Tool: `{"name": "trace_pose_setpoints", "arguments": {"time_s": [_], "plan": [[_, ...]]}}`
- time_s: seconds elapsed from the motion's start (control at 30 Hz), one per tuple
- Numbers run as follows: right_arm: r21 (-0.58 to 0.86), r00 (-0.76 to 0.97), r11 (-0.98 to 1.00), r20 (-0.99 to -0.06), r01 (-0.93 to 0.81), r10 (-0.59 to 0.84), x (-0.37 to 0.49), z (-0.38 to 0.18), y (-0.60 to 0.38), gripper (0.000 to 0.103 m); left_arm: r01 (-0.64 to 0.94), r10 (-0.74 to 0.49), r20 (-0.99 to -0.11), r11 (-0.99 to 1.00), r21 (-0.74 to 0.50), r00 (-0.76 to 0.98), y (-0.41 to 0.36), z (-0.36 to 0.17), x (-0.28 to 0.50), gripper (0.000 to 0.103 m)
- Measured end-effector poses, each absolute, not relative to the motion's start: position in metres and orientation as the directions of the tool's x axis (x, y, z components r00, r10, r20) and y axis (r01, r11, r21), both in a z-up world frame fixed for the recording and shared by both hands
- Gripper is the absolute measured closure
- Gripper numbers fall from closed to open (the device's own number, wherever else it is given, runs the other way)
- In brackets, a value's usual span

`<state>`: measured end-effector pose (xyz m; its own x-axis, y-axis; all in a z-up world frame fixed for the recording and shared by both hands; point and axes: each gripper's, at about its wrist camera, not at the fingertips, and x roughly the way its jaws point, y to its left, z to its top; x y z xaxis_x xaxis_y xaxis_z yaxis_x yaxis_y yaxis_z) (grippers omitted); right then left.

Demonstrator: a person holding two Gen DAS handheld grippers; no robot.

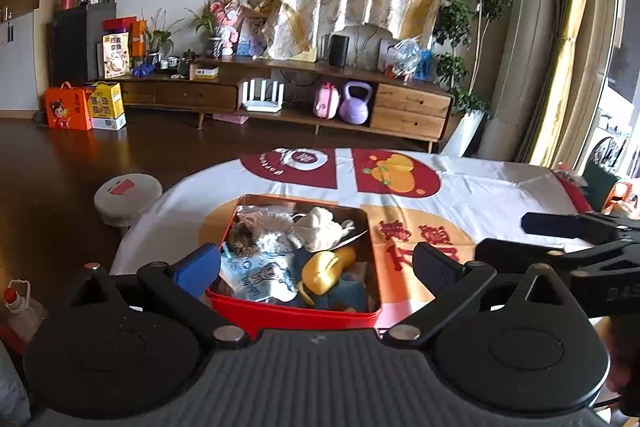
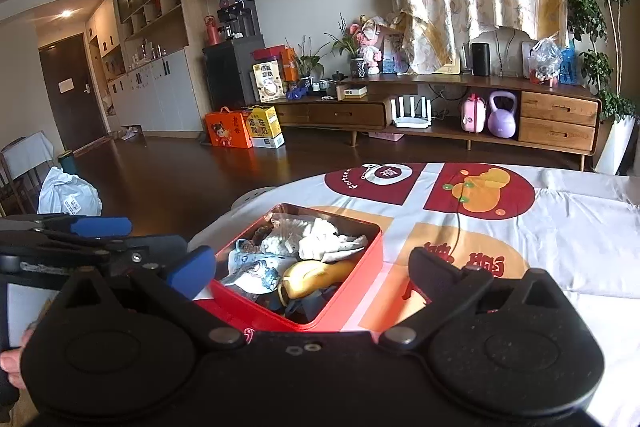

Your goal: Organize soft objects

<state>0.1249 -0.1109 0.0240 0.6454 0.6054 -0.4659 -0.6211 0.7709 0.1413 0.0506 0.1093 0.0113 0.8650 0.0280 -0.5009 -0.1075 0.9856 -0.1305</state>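
A red tin box (image 1: 296,313) (image 2: 348,279) stands on the table's white printed cloth (image 1: 472,195) (image 2: 580,227). It holds several soft items: a white knitted piece (image 1: 324,229) (image 2: 328,241), a yellow soft toy (image 1: 326,271) (image 2: 316,277), a pale blue printed cloth (image 1: 260,277) (image 2: 256,273) and a brown scrunchie (image 1: 242,241). My left gripper (image 1: 316,269) is open and empty, its jaws standing either side of the box's near end. My right gripper (image 2: 310,269) is open and empty just before the box. It also shows at the right of the left wrist view (image 1: 560,227).
A round white stool (image 1: 128,197) stands left of the table on the dark wood floor. A white bag (image 2: 70,195) lies on the floor at the left. A long wooden TV cabinet (image 1: 312,95) (image 2: 440,107) lines the far wall, with gift boxes (image 1: 84,107) beside it.
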Motion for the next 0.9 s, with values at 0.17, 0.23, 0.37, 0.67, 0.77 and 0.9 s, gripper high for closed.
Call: {"name": "trace_pose_setpoints", "arguments": {"time_s": [0.17,0.23,0.37,0.67,0.77,0.9], "plan": [[0.146,0.645,0.771,-0.465,-0.619,0.606,0.1241,0.0227,-0.1122,0.0,-0.105,0.027,-0.481,0.985,-0.136,0.876,0.1062,0.0167,0.0449,0.0],[0.148,0.645,0.771,-0.464,-0.619,0.607,0.1241,0.0227,-0.1123,0.0,-0.108,0.025,-0.481,0.983,-0.145,0.876,0.1073,0.0168,0.0446,0.0],[0.148,0.646,0.772,-0.463,-0.619,0.607,0.1237,0.0226,-0.112,0.0,-0.119,0.026,-0.484,0.98,-0.162,0.875,0.1112,0.0163,0.0457,0.0],[0.149,0.644,0.771,-0.464,-0.619,0.608,0.1232,0.022,-0.1115,0.0,-0.113,0.021,-0.492,0.981,-0.158,0.87,0.1099,0.0135,0.0451,0.0],[0.15,0.642,0.77,-0.467,-0.62,0.608,0.1229,0.021,-0.1105,0.0,-0.106,0.016,-0.493,0.982,-0.155,0.87,0.1083,0.0132,0.0454,0.0],[0.151,0.642,0.77,-0.467,-0.62,0.608,0.123,0.0212,-0.1106,0.0,-0.101,0.016,-0.494,0.984,-0.146,0.869,0.1055,0.0118,0.0455,0.0]]}}
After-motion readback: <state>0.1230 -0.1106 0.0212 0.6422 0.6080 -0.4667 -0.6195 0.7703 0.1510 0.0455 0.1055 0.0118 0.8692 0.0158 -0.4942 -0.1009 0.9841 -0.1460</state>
